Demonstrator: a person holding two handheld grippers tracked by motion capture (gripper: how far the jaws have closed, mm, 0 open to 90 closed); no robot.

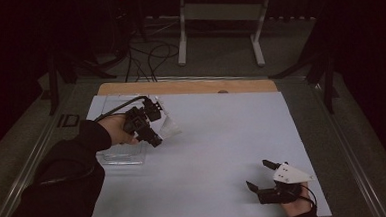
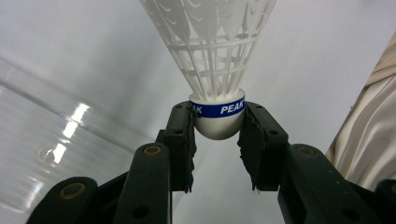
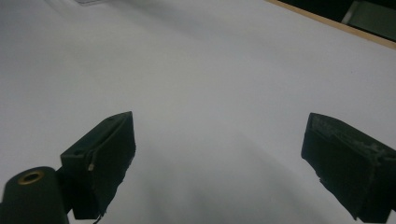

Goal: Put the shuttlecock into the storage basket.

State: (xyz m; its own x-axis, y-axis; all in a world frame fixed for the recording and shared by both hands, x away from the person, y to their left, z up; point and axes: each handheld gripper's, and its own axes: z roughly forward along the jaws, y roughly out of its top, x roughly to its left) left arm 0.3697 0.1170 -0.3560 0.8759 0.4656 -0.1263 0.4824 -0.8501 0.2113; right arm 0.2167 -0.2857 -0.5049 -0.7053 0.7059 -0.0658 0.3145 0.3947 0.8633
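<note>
Left gripper [image 2: 217, 128] is clamped on the shuttlecock [image 2: 212, 56] by its cork, skirt pointing straight away from the jaws, up over the table [image 1: 222, 137] just beside the clear box [image 1: 126, 154]. Right gripper [image 1: 264, 175] rests wide open with nothing in it, well apart, so the left is the nearer one.

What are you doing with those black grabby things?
A person holds a claw in each hand over a white table. The left claw is pinching a white plastic shuttlecock with a blue band by its rounded cork end, held in the air beside a clear plastic box. The right claw sits open near the table's front edge, holding nothing.
</note>
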